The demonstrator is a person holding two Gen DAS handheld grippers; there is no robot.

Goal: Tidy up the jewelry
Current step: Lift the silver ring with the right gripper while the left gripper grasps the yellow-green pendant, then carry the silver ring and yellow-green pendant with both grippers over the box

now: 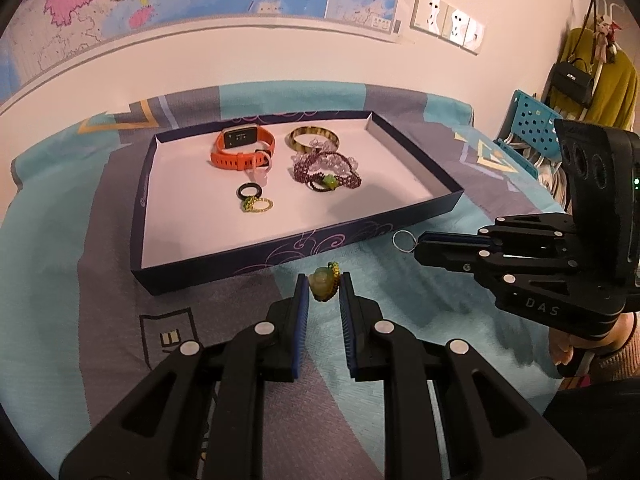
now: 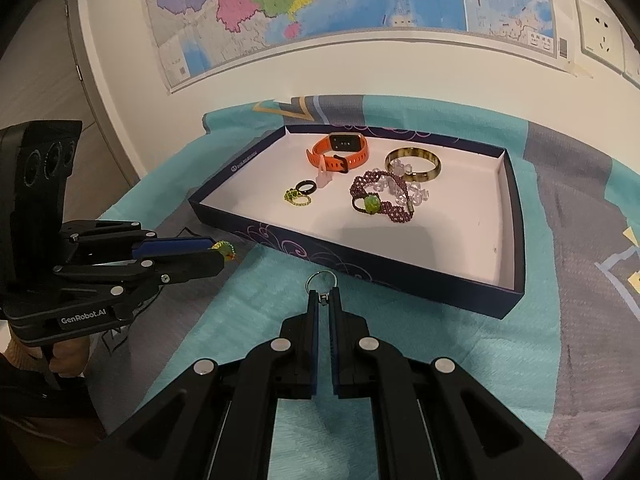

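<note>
Here, left claw [image 1: 324, 286] grasping green pendant [image 1: 323, 285] upright, right claw [image 2: 323, 295] clenched on key ring [image 2: 321, 281], loop forward.

Our left gripper [image 1: 324, 286] closes its blue-padded fingers [image 1: 303, 300] on a pale green carved pendant with a green beaded loop [image 1: 325, 285], held above the teal-and-grey patterned cloth [image 1: 100, 300]. Beyond it sits a shallow dark-blue cardboard tray with a white floor [image 1: 224, 258] holding an orange-strapped smartwatch [image 1: 243, 148]. Our right gripper [image 1: 420, 246] pinches a thin silver metal ring [image 1: 402, 239] near the tray's front wall.
</note>
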